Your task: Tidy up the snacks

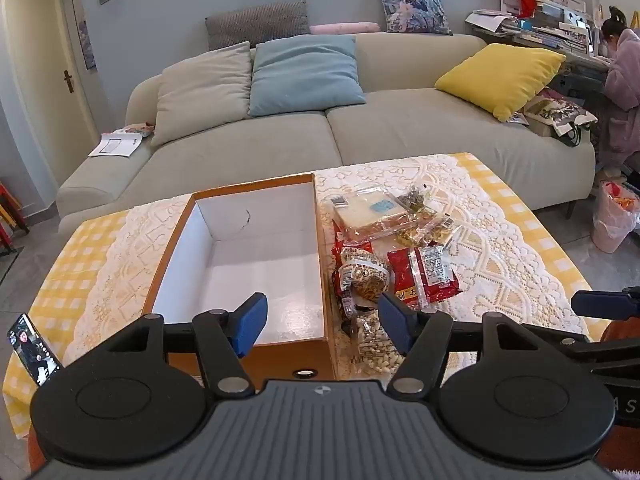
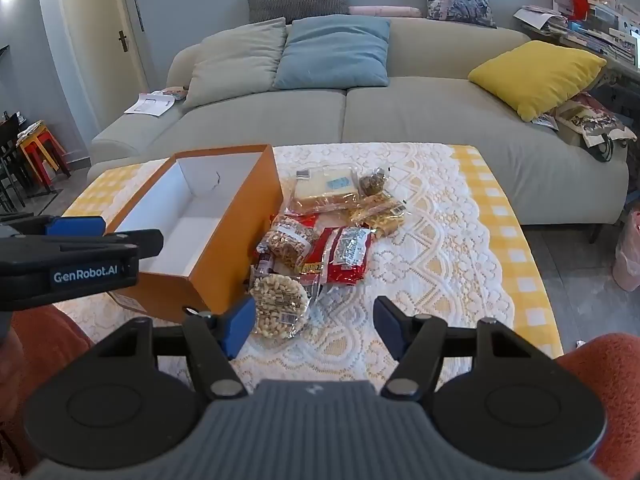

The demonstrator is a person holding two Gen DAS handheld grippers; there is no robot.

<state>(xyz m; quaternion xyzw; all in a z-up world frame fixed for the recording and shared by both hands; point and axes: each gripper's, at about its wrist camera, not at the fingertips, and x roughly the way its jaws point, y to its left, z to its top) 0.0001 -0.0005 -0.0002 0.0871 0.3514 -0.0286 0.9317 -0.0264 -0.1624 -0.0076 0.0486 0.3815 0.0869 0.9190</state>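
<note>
Sofa [image 1: 328,132]: pale grey fabric, soft rounded arms, running the width of the room behind your table; blue [image 1: 304,74], beige [image 1: 204,88] and yellow cushions [image 1: 500,76] lie on it.

Table [image 1: 520,216]: yellow gingham cloth under a cream lace overlay.

Box [image 1: 320,352]: rectangular orange cardboard, white inside, open-topped, nothing in it; it stands on the left part of the table, just beside the snacks.

Snacks [image 2: 320,232]: a loose heap of crinkled plastic packets, some overlapping. A flat clear pack of pale slabs [image 2: 324,186] lies farthest from you, a red foil pack [image 2: 344,256] in the middle, and a clear bag of peanuts [image 2: 280,308] nearest you.

Phone [image 1: 34,348]: propped upright at the table's near left corner, screen lit.

Left gripper [image 1: 320,320]: your jaws stand wide apart and hold nothing, over the box's near end.

Right gripper [image 2: 314,326]: also released, nothing held; its left blue pad appears just beside the peanut bag.
</note>
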